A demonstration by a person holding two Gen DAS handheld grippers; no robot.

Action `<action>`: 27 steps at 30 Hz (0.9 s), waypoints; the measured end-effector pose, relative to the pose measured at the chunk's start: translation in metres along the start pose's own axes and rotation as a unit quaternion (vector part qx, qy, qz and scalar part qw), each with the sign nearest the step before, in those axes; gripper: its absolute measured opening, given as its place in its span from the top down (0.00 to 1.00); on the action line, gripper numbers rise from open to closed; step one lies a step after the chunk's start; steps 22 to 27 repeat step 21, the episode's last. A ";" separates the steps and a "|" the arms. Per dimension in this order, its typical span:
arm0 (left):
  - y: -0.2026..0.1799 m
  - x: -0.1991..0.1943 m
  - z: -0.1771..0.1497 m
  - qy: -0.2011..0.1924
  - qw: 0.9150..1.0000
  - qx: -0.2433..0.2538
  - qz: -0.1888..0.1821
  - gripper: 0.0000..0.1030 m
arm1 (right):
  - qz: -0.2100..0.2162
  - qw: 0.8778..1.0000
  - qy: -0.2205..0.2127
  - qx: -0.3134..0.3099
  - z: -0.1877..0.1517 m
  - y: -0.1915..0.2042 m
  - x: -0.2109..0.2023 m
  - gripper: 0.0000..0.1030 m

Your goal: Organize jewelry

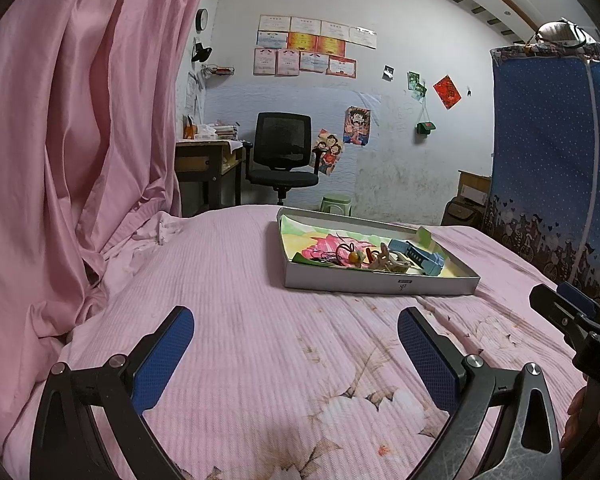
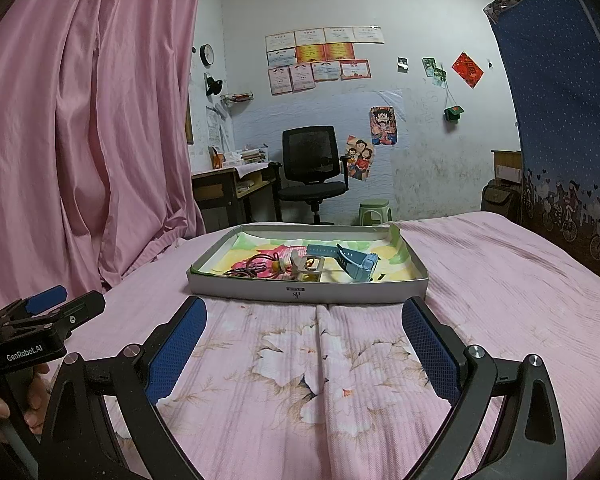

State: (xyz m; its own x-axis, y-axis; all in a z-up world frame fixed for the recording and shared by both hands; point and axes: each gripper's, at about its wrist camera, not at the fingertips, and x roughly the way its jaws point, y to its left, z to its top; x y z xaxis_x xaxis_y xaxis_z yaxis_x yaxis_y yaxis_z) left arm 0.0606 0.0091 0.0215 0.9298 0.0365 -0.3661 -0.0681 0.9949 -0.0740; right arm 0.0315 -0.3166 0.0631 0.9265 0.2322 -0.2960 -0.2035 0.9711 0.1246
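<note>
A shallow grey cardboard box lid [image 1: 380, 282] [image 2: 308, 292] lies on the pink bed. Inside it lie a blue watch [image 1: 420, 258] [image 2: 350, 264], a dark cord with an orange bead [image 1: 346, 256] [image 2: 266, 266] and a pale beige hair clip [image 1: 392, 262] [image 2: 306, 266]. My left gripper [image 1: 296, 322] is open and empty, low over the bed, short of the box and to its left. My right gripper [image 2: 304, 314] is open and empty, just short of the box's near wall. Each gripper shows at the edge of the other's view [image 1: 572, 316] [image 2: 48, 308].
The pink floral bedspread [image 2: 320, 360] covers the bed. A pink curtain [image 1: 80, 140] hangs along the left. A blue fabric wardrobe [image 1: 548, 152] stands at the right. Beyond the bed are a black office chair [image 2: 312, 168], a desk [image 2: 228, 184] and a green stool [image 2: 374, 210].
</note>
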 end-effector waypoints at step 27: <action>0.007 0.000 0.002 0.004 1.000 -0.001 0.014 0.01 | 0.001 1.000 0.000 -0.001 -0.001 0.000 0.001 0.07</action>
